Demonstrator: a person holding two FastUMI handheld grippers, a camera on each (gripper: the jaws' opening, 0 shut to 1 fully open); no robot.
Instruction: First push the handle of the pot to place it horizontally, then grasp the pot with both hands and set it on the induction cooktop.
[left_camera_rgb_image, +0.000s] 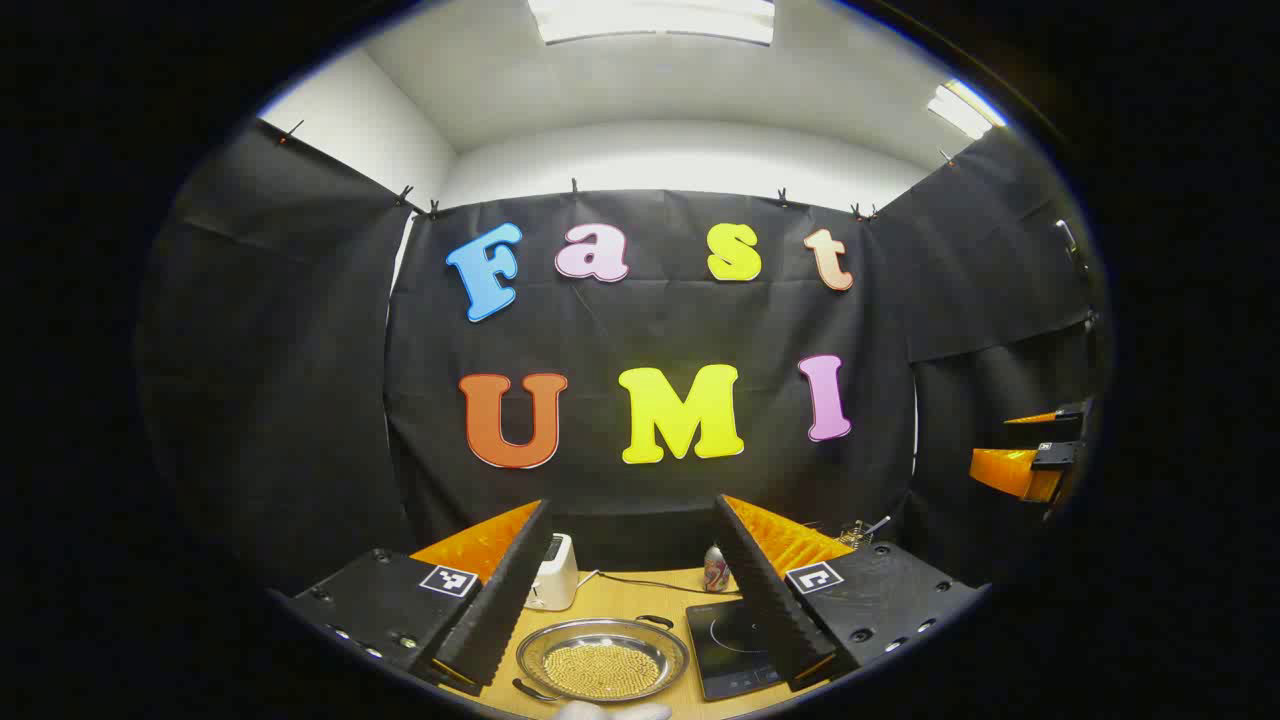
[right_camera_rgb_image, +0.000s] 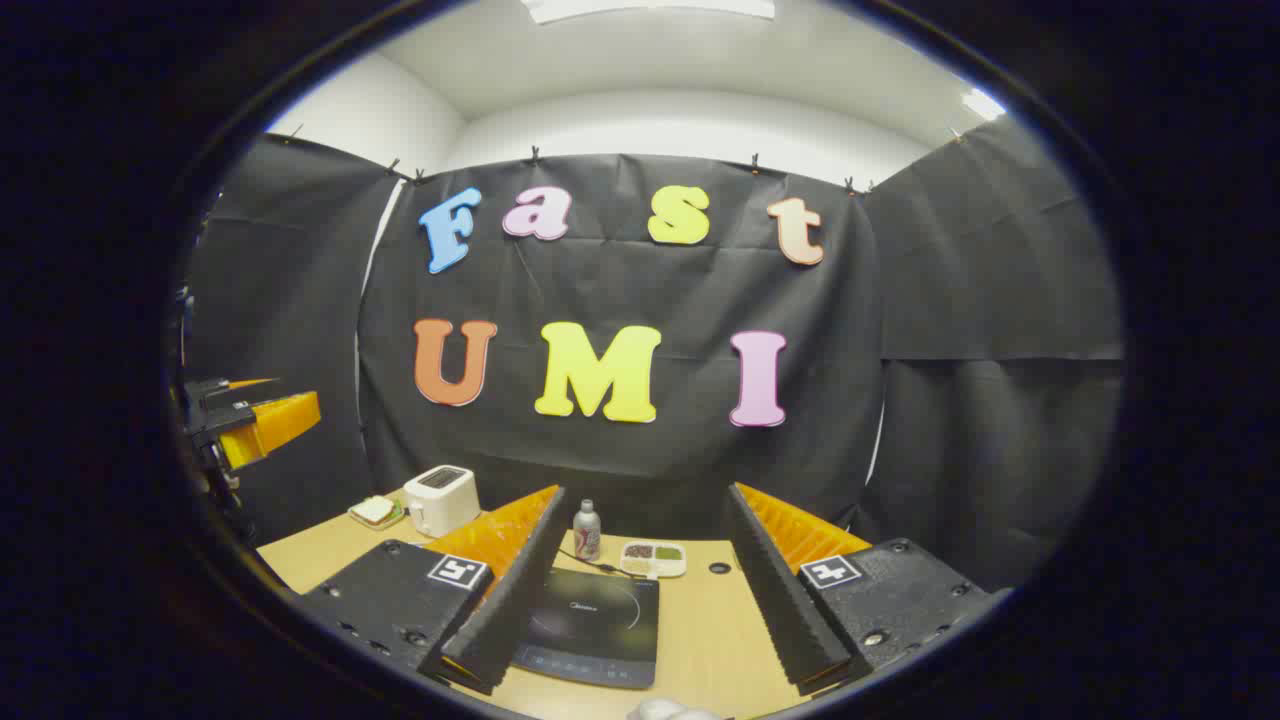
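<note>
Two pairs of jaws, both spread wide and pinching nothing, held high above the surface as if lined up ahead of the first push. Between the left gripper jaws, far below: the pot, shallow, loaded with small pale beads, thin handle curving off its near-left rim, so apparently not yet turned horizontal. Just right of the pot, against the right jaw: the induction cooktop, bare, presumably kept free as the landing spot. Behind the left jaw, a toaster. Between the right gripper jaws, toward the left jaw: that same cooktop, with a bottle and small tray beyond.
</note>
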